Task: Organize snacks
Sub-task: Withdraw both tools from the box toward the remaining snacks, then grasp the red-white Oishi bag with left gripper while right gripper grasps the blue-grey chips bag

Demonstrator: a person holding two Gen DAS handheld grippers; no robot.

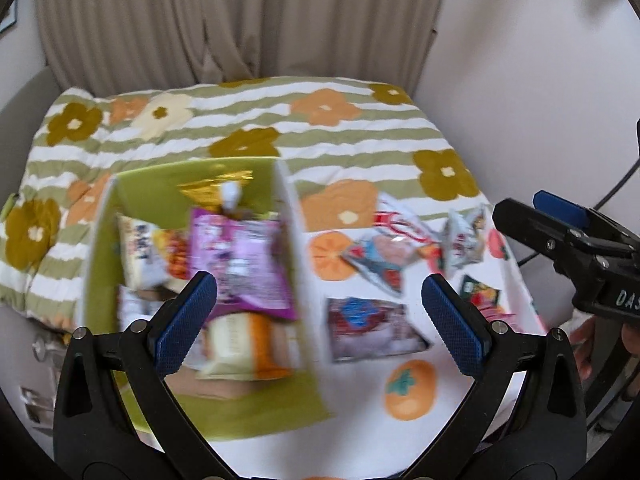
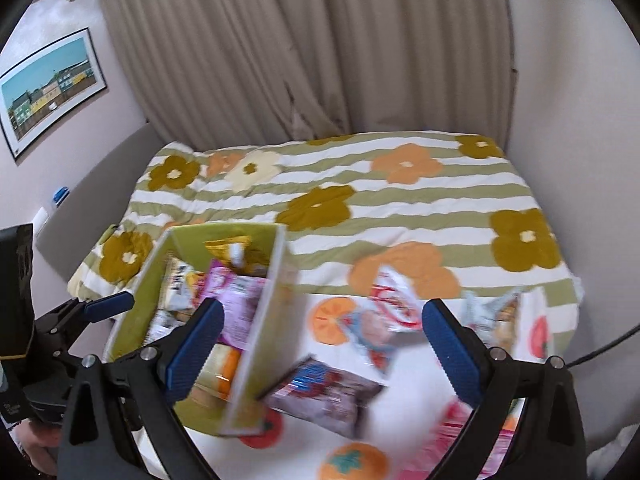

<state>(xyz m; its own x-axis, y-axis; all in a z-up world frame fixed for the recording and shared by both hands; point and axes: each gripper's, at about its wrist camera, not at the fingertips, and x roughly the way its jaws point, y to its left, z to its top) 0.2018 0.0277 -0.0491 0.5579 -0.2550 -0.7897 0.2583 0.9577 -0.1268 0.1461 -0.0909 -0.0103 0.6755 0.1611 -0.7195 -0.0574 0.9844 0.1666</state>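
A green-lined box (image 1: 286, 200) (image 2: 256, 352) stands on the bed and holds several snack packets, with a purple packet (image 1: 244, 264) (image 2: 240, 304) on top. Loose packets lie to its right: a dark red and blue one (image 1: 372, 330) (image 2: 324, 394), a red and white one (image 1: 400, 224) (image 2: 394, 300) and a silver one (image 1: 466, 236) (image 2: 494, 312). My left gripper (image 1: 320, 300) is open and empty above the box's right wall. My right gripper (image 2: 320, 332) is open and empty above the loose packets; it also shows in the left wrist view (image 1: 560, 232).
The bed has a striped flower quilt (image 1: 320, 136) (image 2: 400, 200) and a white fruit-print cloth (image 1: 412, 392) under the snacks. Beige curtains (image 2: 304, 40) hang behind. A wall (image 1: 540, 60) is at the right; a framed picture (image 2: 48, 84) hangs at the left.
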